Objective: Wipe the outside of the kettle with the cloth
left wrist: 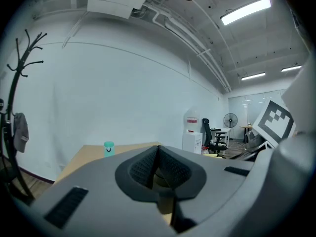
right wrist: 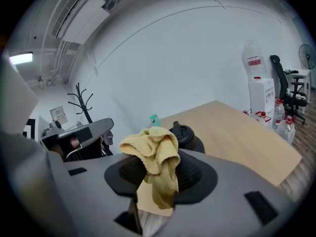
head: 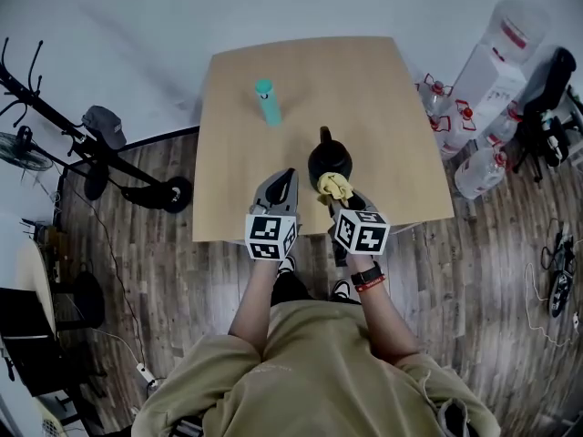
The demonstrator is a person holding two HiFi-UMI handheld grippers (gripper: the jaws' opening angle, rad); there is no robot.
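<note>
Between the jaws of the right hand-held gripper (right wrist: 158,174) a yellow cloth (right wrist: 157,152) is pinched tight, bunched in a wad above the pads with a tail hanging below. Just ahead of it stands the kettle (right wrist: 185,135) on the tabletop (head: 373,89); from the head view the cloth (head: 333,187) lies at the kettle's (head: 330,160) near side, though I cannot tell if they touch. To the left of the right hand-held gripper (head: 342,198), the left hand-held gripper (head: 284,182) has its jaws pressed together on nothing, and is near the kettle but apart from it. A teal bottle (head: 265,101) stands farther off. I judge the wiping barely begun at most; the cloth is in hand, and the whole outside is left to do. The kettle is black, squat and round, with a knobbed lid; no dirt or wet shows on it.
</note>
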